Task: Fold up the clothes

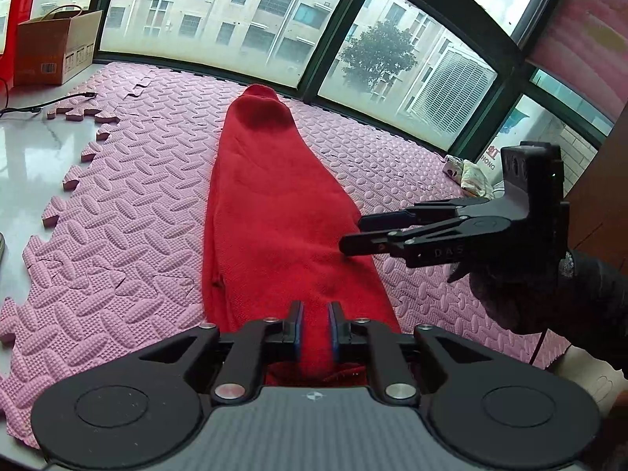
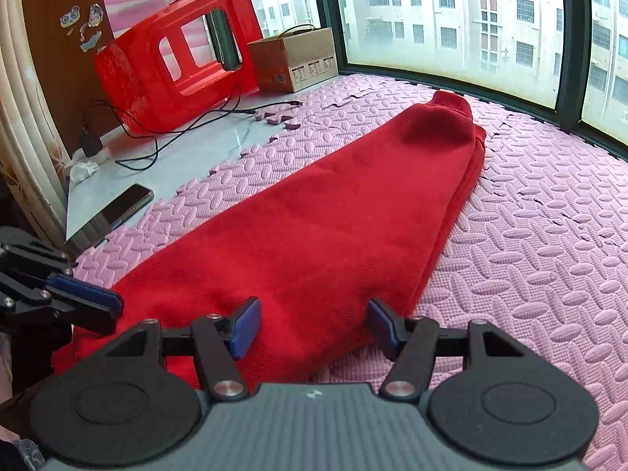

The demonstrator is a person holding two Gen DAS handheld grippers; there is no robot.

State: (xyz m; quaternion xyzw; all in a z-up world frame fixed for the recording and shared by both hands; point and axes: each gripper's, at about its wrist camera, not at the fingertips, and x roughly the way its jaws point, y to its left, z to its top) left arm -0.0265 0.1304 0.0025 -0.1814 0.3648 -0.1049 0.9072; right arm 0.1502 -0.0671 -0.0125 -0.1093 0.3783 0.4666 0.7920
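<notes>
Lengthwise toward the window lies the red garment [image 1: 271,212], left tool [image 1: 315,327] clamping its near end, right tool [image 2: 314,324] spread apart.

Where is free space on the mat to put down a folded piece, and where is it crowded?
Free: pink mat between the red garment and the window frame. Crowded: the marble floor beyond the mat's jagged edge holds a phone, cables, a red stool and a cardboard box.
</notes>
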